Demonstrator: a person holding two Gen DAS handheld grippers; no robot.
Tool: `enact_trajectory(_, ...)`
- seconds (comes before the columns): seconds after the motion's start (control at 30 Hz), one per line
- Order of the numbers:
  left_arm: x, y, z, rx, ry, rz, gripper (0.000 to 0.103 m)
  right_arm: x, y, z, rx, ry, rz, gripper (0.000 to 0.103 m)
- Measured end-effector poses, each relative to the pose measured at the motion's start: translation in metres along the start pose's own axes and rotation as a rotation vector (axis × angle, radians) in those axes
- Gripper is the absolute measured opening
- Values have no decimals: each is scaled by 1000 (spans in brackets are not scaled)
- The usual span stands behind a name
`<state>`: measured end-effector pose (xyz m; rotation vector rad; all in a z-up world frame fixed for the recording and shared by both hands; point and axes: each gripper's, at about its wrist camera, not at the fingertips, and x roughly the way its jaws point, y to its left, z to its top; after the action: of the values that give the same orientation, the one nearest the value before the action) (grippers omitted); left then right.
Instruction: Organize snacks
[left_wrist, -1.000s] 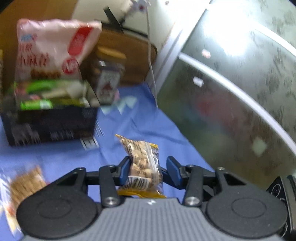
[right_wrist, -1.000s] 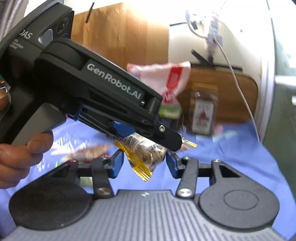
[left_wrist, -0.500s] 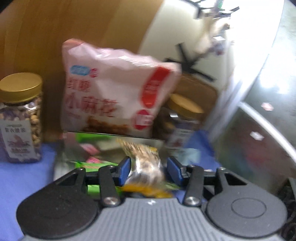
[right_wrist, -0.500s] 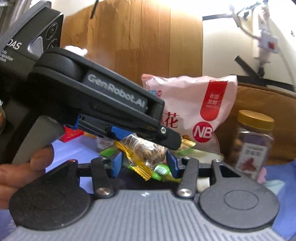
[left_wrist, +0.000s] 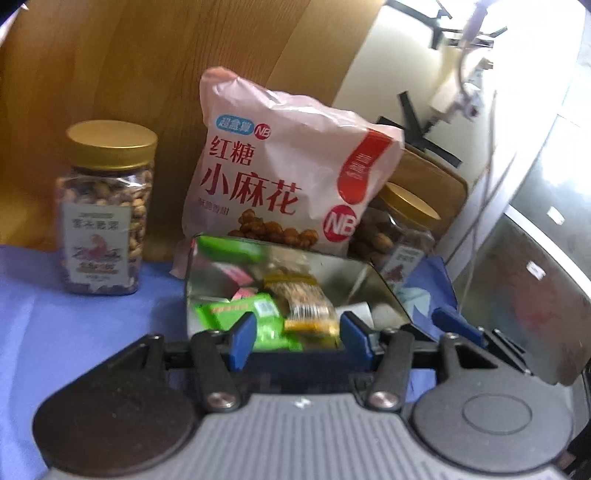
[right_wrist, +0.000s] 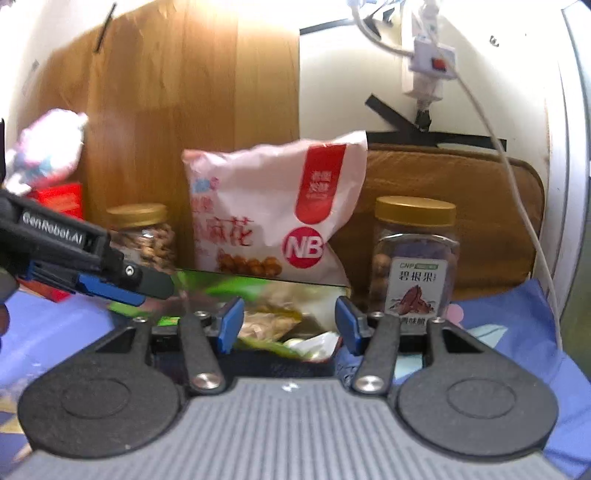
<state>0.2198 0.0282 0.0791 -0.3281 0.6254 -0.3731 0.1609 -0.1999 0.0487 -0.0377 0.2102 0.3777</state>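
Both the left hand-held gripper (left_wrist: 297, 338) and right hand-held gripper (right_wrist: 287, 324), just opening, gape empty over the snack-filled box (left_wrist: 384, 284).

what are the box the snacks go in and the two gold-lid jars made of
Box: looks like shiny metal, probably tin; its inner walls mirror the packets. Left jar: clear plastic or glass, nuts visible through it; gold cap looks like metal or metallic plastic. Right jar: same.

A blue cloth-covered table (left_wrist: 74, 332) carries a shiny metal-lined open box (left_wrist: 384, 291), a pink-white snack bag (left_wrist: 280, 177) behind it — and two gold-lidded clear plastic nut jars (left_wrist: 103, 221) (right_wrist: 415, 258).
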Motion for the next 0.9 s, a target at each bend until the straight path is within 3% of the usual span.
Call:
enact_trajectory(0.13,-26,5,-27,-11,23,-5,57,-25,5,-16,84,50,114,70)
enact_trajectory(0.23,-38,17,-51,-53,66,5,58,-24,11,-27,166,171,271,75)
enact_trajectory(0.3,-45,29,-66,-103,86,0,58,-19,18,-33,194,241,329,75)
enact_trajectory(0.53,-64,74,-100,-298,134,-37,59,-1,60,-45,173,389,428,70)
enact_trajectory(0.63,-66,83,-105,-330,149,-83,66,-1,82,-44,129,399,440,67)
enact_trajectory(0.8,-71,90,-110,-351,137,-118,68,-12,112,-44,57,401,467,56)
enact_trajectory(0.9,-76,95,-114,-374,132,-147,68,-14,128,-47,21,404,507,54)
